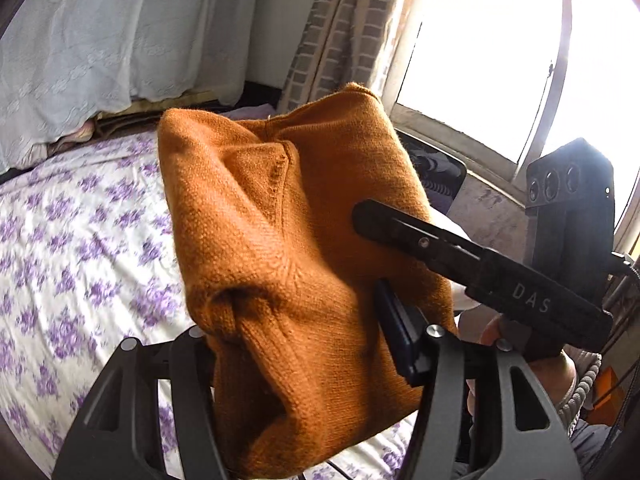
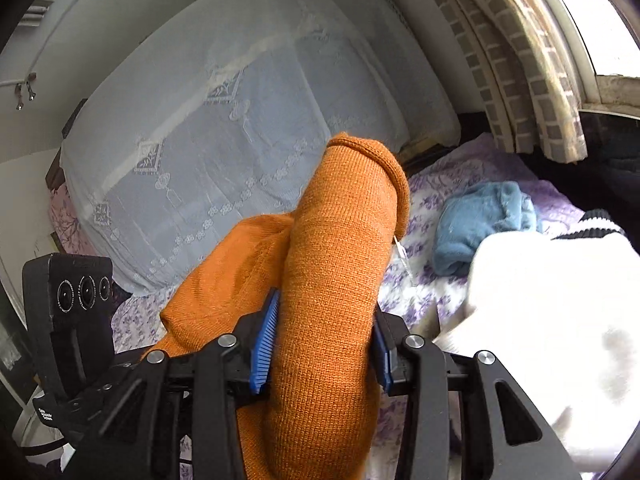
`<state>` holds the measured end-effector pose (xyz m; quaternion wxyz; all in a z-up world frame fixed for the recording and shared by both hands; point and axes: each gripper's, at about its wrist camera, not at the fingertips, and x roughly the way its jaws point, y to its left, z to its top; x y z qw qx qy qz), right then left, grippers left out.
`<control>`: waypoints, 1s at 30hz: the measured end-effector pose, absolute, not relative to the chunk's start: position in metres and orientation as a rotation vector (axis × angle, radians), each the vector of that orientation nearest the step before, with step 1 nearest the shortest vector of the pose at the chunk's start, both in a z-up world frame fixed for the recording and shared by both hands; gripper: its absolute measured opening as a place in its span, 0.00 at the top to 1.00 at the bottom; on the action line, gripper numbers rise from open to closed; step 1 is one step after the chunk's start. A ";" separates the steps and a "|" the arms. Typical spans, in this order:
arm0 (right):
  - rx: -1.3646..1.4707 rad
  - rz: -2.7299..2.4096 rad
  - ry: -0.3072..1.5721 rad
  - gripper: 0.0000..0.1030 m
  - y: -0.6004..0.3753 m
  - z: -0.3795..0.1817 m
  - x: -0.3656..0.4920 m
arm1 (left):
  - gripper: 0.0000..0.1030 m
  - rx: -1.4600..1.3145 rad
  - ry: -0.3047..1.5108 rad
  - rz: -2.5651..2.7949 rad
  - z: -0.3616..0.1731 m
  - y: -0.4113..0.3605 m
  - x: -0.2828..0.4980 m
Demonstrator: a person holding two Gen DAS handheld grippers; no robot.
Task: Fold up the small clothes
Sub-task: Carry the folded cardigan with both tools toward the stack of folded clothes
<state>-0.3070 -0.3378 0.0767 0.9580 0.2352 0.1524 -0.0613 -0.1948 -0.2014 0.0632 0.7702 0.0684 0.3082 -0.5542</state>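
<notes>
Currently, both claws grasp one orange knit sweater and hold it above the bed, clear of the floral sheet.

Left claw: clenched on a bunched fold of the sweater. The knit fills the gap between the fingers, and the blue pad at 3 o'clock presses into it. The rest of the garment rises toward 12 o'clock in the left wrist view.

Right claw: clenched on a rolled section of the same sweater. Both blue pads press against the roll, which extends toward 12 o'clock and ends in a rounded hem. More of the garment hangs toward 9 o'clock.

Surroundings, right wrist view:
- A blue fleece garment lies on the sheet at 2 o'clock.
- A white garment with black trim lies at 3 o'clock, just beside the blue one.
- A lace-covered pillow stands at the head of the bed at 11 o'clock.
- A checked curtain hangs at 1 o'clock.
</notes>
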 end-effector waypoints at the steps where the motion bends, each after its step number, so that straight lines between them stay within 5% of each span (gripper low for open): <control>1: 0.482 -0.134 0.293 0.60 -0.346 0.084 -0.313 | 0.45 0.162 0.655 -1.219 0.073 -0.212 -0.199; 9: 0.540 -0.261 0.230 0.60 -0.416 0.105 -0.356 | 0.45 0.250 0.642 -1.336 0.110 -0.298 -0.230; 18: 0.681 -0.387 0.319 0.60 -0.485 0.052 -0.371 | 0.44 0.291 0.818 -1.385 0.064 -0.371 -0.239; 22: 0.673 -0.393 0.354 0.47 -0.497 0.012 -0.363 | 0.33 0.269 0.889 -1.363 0.030 -0.379 -0.223; 30: 0.648 -0.377 0.349 0.44 -0.496 0.012 -0.360 | 0.33 0.205 0.873 -1.393 0.033 -0.368 -0.216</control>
